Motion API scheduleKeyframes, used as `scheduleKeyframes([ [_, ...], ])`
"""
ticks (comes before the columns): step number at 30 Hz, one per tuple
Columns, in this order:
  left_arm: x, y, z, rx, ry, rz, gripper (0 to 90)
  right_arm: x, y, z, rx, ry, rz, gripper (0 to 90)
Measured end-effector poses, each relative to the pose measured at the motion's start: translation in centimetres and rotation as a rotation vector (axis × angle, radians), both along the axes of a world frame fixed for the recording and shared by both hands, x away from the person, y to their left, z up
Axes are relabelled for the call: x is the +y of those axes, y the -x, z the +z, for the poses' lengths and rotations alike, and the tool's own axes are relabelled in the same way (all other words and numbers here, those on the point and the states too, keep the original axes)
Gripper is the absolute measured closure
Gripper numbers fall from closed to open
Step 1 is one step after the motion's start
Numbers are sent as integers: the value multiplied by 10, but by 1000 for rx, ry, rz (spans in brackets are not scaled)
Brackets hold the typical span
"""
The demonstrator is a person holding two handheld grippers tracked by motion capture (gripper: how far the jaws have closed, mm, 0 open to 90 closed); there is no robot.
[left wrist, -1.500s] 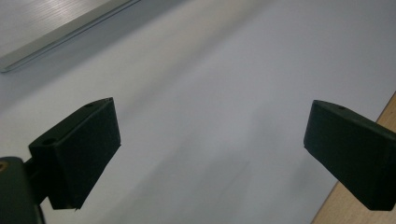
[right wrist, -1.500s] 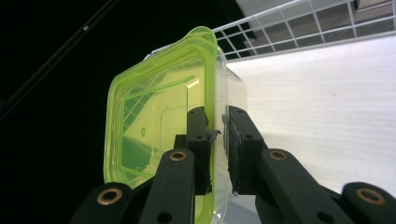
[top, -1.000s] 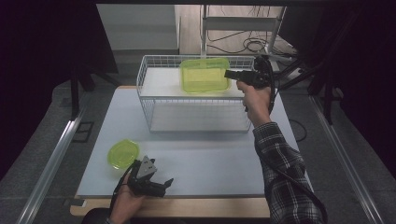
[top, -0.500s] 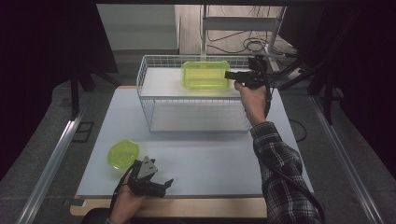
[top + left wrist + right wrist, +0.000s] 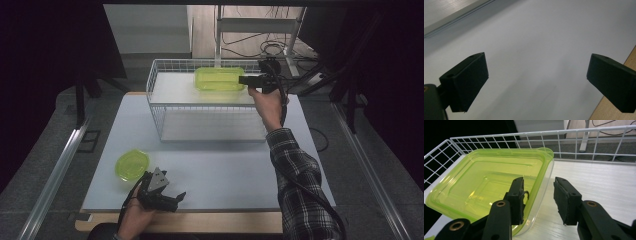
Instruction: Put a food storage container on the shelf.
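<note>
On the wire rack (image 5: 165,107), the green container (image 5: 219,78) sits flat. The right gripper (image 5: 537,195) has just been opening, jaws straddling its wall without pressing. The left gripper (image 5: 167,196) rests with jaws wide apart near the lid (image 5: 132,164).

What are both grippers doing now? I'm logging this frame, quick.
Left gripper: open, empty.
Right gripper: just opening, jaws straddling the green container wall.

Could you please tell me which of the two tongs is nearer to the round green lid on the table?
Left. The left tongs rest just beside the round green lid at the table's near edge; the right tongs straddle the green container's wall on the wire rack.
</note>
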State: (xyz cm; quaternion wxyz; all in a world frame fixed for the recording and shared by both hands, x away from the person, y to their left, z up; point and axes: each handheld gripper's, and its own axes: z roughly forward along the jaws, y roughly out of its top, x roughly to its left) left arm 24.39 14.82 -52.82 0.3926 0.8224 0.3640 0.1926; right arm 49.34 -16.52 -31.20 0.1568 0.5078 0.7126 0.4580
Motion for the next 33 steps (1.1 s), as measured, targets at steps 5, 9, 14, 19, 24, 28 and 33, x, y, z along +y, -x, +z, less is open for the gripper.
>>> scheduleKeyframes([
  [5,0,0,0,0,2,1,35,1,0,1,-11,13,3,551],
  [9,1,-1,2,14,26,12,34,-2,3,3,-41,2,14,476],
  [14,7,-2,5,32,103,29,30,-2,9,8,-43,7,63,385],
  [19,8,-1,3,20,119,28,28,-1,16,9,-56,20,98,313],
  [24,6,-1,2,4,100,27,29,0,22,7,-64,34,134,254],
  [28,7,-1,3,12,111,41,31,-1,28,6,-80,32,161,223],
  [33,8,-1,3,0,102,45,32,-3,36,4,-91,42,190,181],
])
